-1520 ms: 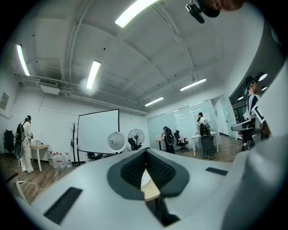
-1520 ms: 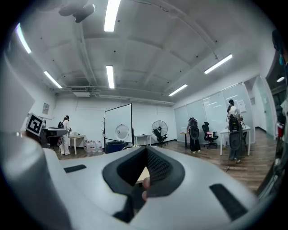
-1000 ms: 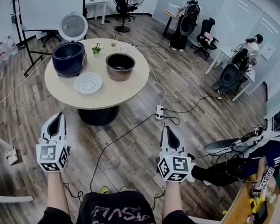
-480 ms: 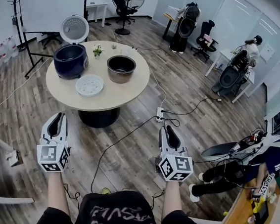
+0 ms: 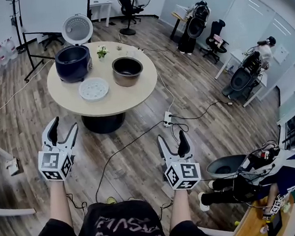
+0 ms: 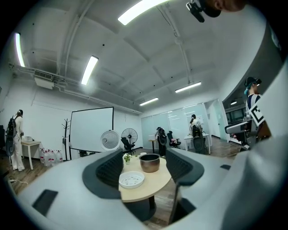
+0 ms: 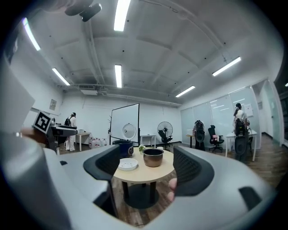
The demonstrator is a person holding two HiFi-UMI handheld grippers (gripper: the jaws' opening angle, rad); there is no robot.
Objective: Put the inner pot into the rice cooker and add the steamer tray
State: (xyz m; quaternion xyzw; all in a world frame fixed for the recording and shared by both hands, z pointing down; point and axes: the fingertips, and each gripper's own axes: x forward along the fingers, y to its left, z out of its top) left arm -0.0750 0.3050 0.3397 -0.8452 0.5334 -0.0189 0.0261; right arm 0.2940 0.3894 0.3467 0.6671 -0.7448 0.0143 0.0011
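The dark-blue rice cooker (image 5: 72, 61) stood open; the empty inner pot (image 5: 127, 70) sat upright to its right, and the white steamer tray (image 5: 93, 88) lay flat before it.

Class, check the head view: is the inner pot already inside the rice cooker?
No, the inner pot stands on the table, apart from the open rice cooker.
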